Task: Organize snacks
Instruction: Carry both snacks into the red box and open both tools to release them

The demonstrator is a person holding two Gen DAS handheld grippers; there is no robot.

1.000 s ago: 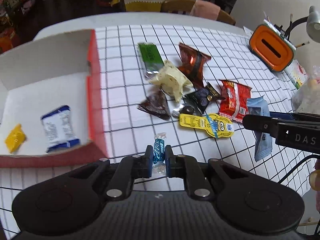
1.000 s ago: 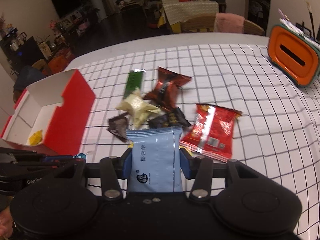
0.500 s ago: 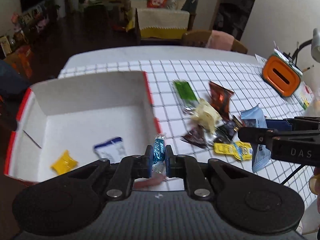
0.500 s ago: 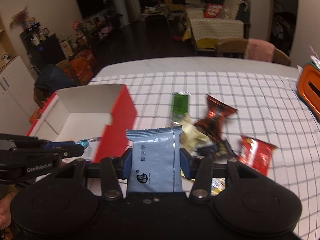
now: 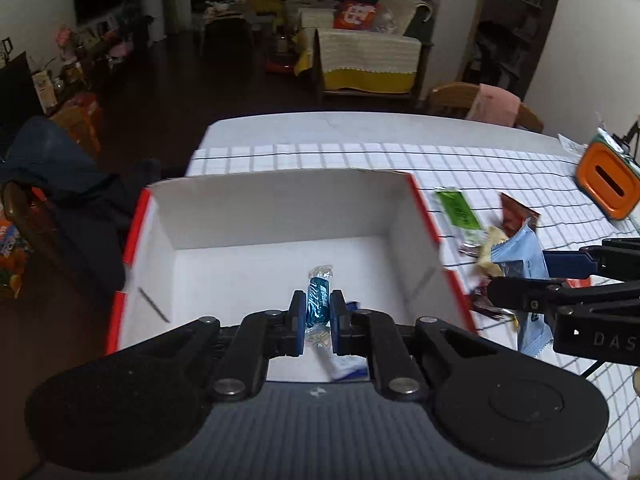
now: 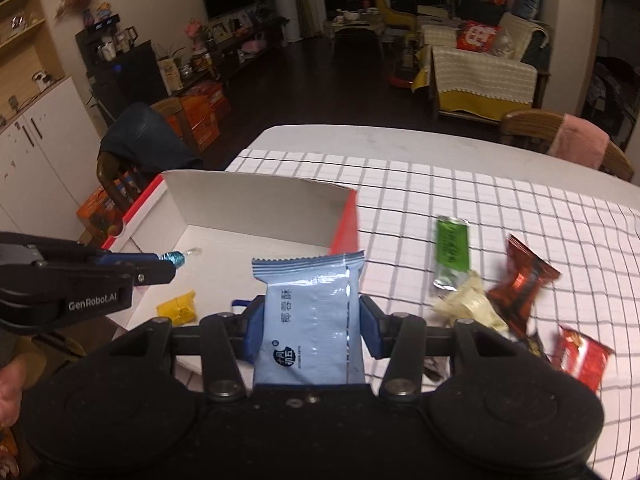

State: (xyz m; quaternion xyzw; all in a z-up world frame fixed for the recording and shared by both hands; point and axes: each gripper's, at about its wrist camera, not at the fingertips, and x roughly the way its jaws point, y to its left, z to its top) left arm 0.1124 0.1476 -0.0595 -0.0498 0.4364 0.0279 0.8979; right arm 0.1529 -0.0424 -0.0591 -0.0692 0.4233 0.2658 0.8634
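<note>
Box (image 5: 276, 204): white inside, red outside, open on top, on the left of the checked cloth.
Left gripper (image 5: 317, 316): squeezed tight on the small blue candy (image 5: 318, 302), up over the box floor.
Yellow candy (image 6: 178, 307): lying in the box.
Right gripper (image 6: 308, 330): pinching the light blue packet (image 6: 312, 316) by its sides, near the box's right wall.
Other snacks (image 6: 452, 254): on the cloth to the right.
Good way: I think let go only when each snack is well inside the walls.

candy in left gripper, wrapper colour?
Teal-blue foil with clear twisted ends on the candy; clearest in the left wrist view.
</note>
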